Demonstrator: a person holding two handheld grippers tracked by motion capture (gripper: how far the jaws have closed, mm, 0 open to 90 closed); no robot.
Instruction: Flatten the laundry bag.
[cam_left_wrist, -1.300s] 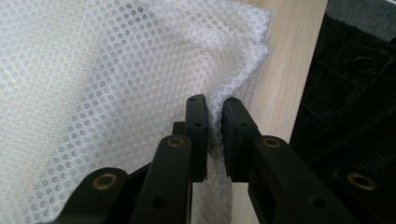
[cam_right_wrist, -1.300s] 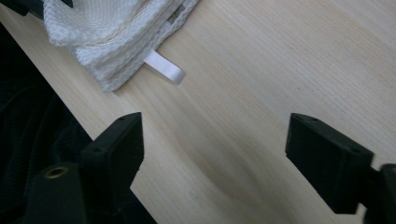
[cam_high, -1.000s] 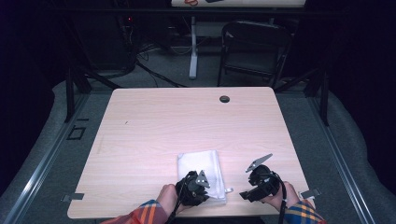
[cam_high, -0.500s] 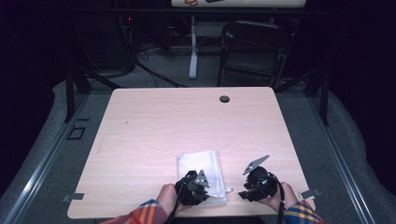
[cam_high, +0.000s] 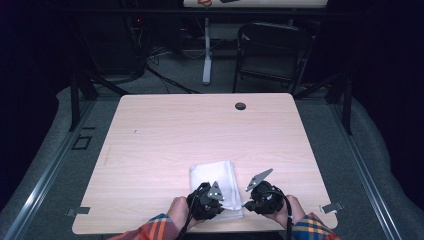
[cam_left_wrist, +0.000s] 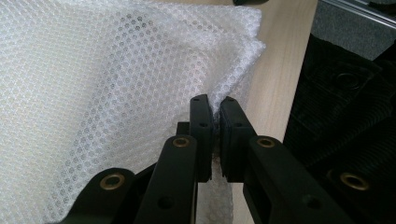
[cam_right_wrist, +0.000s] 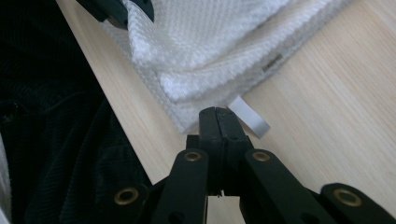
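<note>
One folded white cloth (cam_high: 218, 181), two grippers (cam_high: 212, 196) (cam_high: 248, 200)

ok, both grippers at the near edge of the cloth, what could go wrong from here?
The left gripper pinches only the white cloth's thin edge; a pull could slip it free. The right gripper has just closed at a folded corner beside a small white tag; it may hold one layer, or nothing, so lifting could skew the cloth.
</note>
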